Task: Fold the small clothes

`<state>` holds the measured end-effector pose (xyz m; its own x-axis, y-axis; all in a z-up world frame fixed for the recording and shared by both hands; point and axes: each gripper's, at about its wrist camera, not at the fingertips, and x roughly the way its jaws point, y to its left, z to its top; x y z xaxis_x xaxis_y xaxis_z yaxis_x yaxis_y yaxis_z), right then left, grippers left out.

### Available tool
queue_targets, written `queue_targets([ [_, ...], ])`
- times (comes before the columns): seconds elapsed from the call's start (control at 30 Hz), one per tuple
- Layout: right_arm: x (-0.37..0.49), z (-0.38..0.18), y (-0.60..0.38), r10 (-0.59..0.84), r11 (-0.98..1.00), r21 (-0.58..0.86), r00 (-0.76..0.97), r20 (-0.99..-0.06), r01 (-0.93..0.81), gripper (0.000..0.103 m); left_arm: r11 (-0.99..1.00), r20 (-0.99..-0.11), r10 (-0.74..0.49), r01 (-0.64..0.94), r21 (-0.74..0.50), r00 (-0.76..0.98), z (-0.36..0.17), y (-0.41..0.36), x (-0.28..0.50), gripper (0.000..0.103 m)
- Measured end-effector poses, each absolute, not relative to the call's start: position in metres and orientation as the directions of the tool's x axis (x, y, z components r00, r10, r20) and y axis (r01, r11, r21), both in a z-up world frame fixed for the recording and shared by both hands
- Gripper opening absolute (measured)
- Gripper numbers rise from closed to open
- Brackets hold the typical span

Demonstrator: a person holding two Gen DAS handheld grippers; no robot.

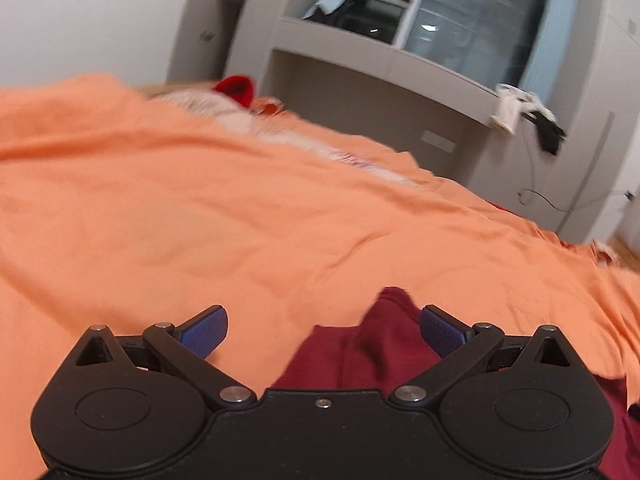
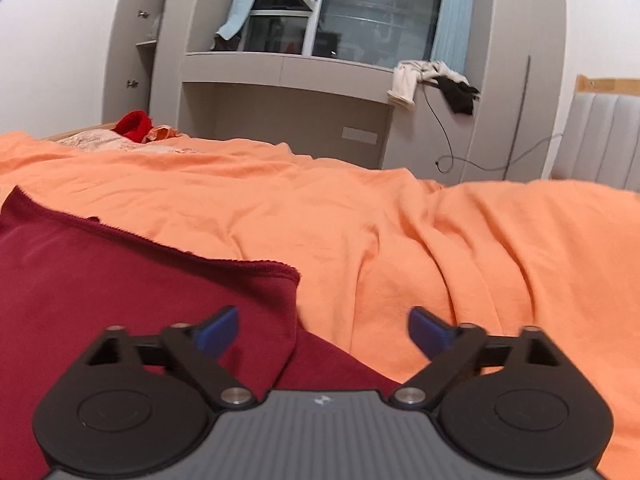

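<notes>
A dark red garment (image 2: 132,280) lies folded on the orange bedspread (image 2: 440,240), filling the lower left of the right wrist view, its hemmed edge running to a corner near the middle. My right gripper (image 2: 324,334) stands open just above that garment's right edge, nothing pinched between its blue pads. In the left wrist view a bunched part of the same red garment (image 1: 372,344) rises between the spread fingers, close to the right blue pad. My left gripper (image 1: 324,334) is open, and its pads do not press the cloth.
The orange bedspread (image 1: 240,220) covers the whole bed in wrinkles. A bright red item (image 2: 134,124) and a pale pillow lie at the far side. Behind stand grey cabinets (image 2: 288,92) with a window, draped clothes (image 2: 436,80) and a dangling cable. A padded headboard (image 2: 600,136) is at right.
</notes>
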<state>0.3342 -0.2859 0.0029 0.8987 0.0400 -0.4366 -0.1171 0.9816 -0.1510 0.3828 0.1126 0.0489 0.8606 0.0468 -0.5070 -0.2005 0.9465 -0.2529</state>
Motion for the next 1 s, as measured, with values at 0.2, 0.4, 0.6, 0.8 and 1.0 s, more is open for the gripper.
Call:
queue_targets([
  [0.2, 0.329, -0.016, -0.275, -0.012, 0.944, -0.295, 0.876, -0.482, -0.149, 0.102, 0.964, -0.622, 0.156, -0.256, -0.074, 0.768, 0.027, 0.096, 0.401, 0.102],
  [0.4, 0.333, -0.022, -0.281, 0.015, 0.956, -0.247, 0.866, -0.499, -0.158, 0.103, 0.944, -0.624, 0.122, -0.285, -0.167, 0.772, 0.026, 0.11, 0.397, 0.102],
  [0.6, 0.333, -0.023, -0.282, 0.013, 0.955, -0.249, 0.866, -0.5, -0.158, 0.103, 0.939, -0.564, 0.133, -0.285, -0.192, 0.815, 0.044, 0.108, 0.375, 0.102],
  [0.8, 0.333, -0.025, -0.282, 0.013, 0.957, -0.244, 0.865, -0.501, -0.156, 0.103, 0.945, -0.531, 0.132, -0.268, -0.187, 0.837, 0.051, 0.11, 0.336, 0.102],
  [1.0, 0.333, -0.029, -0.281, 0.005, 0.955, -0.255, 0.868, -0.497, -0.152, 0.103, 0.908, -0.529, 0.081, -0.282, -0.31, 0.845, 0.05, 0.118, 0.283, 0.102],
])
